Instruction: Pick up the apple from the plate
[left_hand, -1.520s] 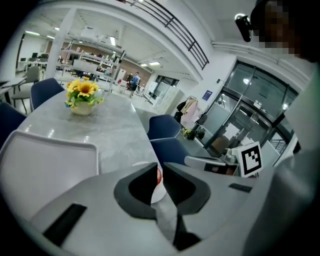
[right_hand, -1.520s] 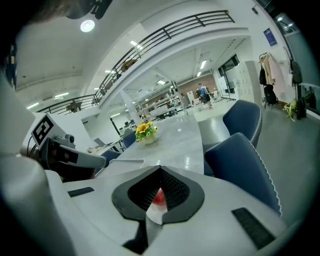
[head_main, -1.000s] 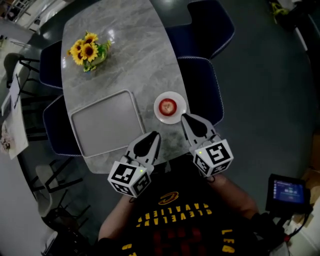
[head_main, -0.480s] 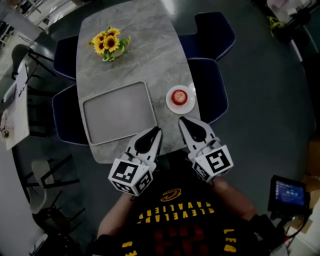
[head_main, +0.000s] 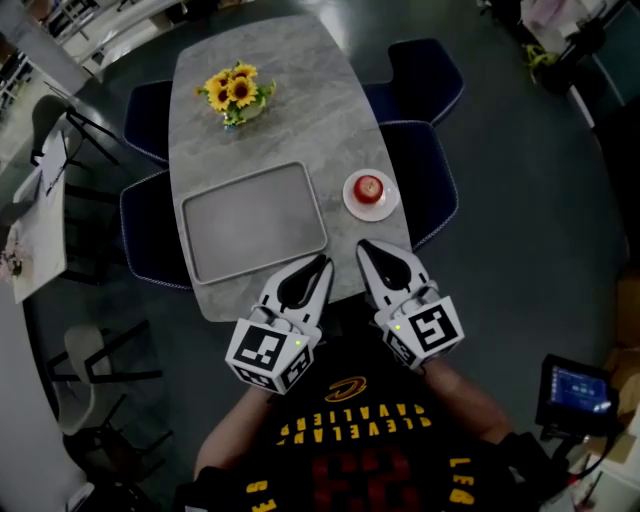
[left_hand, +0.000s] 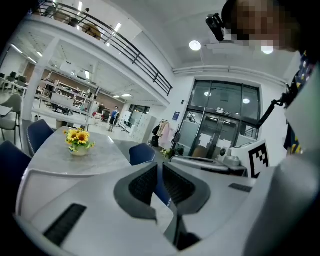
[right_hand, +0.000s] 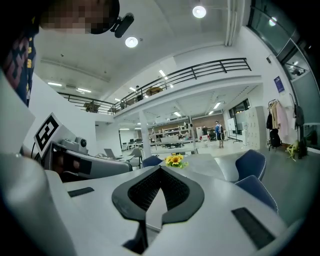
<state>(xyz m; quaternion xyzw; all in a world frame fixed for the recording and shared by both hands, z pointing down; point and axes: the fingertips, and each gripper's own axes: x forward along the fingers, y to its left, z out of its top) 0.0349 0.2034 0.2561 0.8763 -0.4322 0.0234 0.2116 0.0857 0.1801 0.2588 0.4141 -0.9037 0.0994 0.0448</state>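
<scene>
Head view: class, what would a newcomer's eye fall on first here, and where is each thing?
A red apple on a small white plate stands out near the right edge of the grey marble table. Yellow sunflowers brighten the far end, and a large empty tray lies nearer the person. The left tongs and right tongs hover empty over the near edge, short of the plate.

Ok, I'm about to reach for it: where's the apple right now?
Head view: the apple sits on its white plate at the table's right edge, beside the grey tray.
</scene>
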